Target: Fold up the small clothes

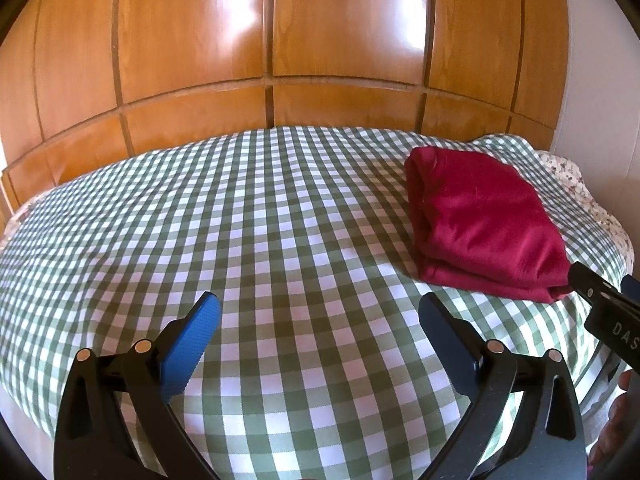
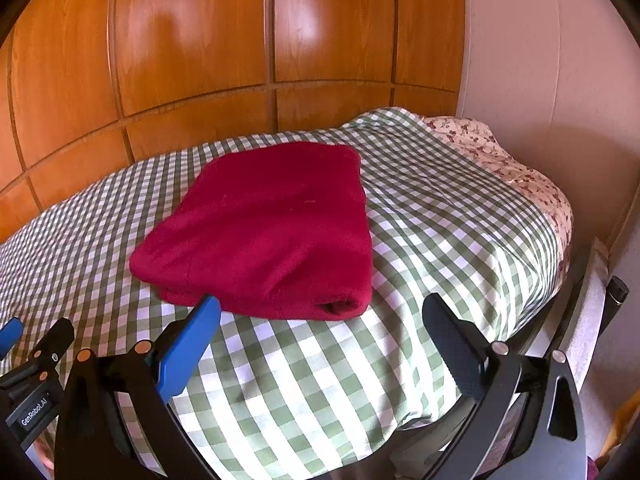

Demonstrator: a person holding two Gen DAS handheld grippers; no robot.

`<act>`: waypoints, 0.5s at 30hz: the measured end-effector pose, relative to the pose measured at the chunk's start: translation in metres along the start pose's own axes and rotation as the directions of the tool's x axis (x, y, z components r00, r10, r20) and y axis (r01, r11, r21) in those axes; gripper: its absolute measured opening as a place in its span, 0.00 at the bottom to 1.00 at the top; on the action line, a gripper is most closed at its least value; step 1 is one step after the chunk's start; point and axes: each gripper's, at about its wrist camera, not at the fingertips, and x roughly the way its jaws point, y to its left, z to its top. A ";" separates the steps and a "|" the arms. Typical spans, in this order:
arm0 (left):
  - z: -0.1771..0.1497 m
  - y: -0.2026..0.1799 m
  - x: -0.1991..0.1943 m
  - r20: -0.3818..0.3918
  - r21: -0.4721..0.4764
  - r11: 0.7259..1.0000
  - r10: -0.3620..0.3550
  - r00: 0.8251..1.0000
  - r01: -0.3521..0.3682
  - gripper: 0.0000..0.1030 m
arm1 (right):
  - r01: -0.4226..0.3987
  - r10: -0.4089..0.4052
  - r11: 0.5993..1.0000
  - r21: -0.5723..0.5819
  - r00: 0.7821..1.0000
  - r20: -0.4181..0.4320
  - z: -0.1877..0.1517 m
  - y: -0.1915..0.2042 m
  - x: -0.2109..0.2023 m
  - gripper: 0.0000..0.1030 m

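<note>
A dark red garment lies folded into a thick rectangle on the green-and-white checked cloth. In the right wrist view the red garment sits just beyond my fingers, its rolled edge facing me. My left gripper stands open over bare checked cloth, well left of the garment. My right gripper is open too, close to the garment's near edge, with nothing between its fingers. The right gripper's tip shows at the left view's right edge, beside the garment's near corner. The left gripper shows at the right view's left edge.
A glossy wooden panelled wall rises behind the covered surface. A floral fabric peeks out at the far right corner, next to a pale wall. The checked cloth drops off at the near and right edges.
</note>
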 end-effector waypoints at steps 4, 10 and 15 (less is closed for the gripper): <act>0.001 0.000 0.002 -0.003 0.007 1.000 0.000 1.000 0.000 0.96 | 0.000 0.000 1.000 -0.003 1.000 -0.013 -0.001 0.000 0.003 0.98; 0.000 0.003 0.001 -0.007 -0.007 1.000 -0.003 1.000 0.003 0.96 | 0.001 -0.001 1.000 0.003 1.000 -0.011 -0.002 0.000 0.002 0.98; -0.001 0.003 0.002 -0.011 -0.011 1.000 -0.009 1.000 0.009 0.96 | -0.001 0.001 1.000 -0.005 1.000 -0.013 -0.003 0.001 0.003 0.98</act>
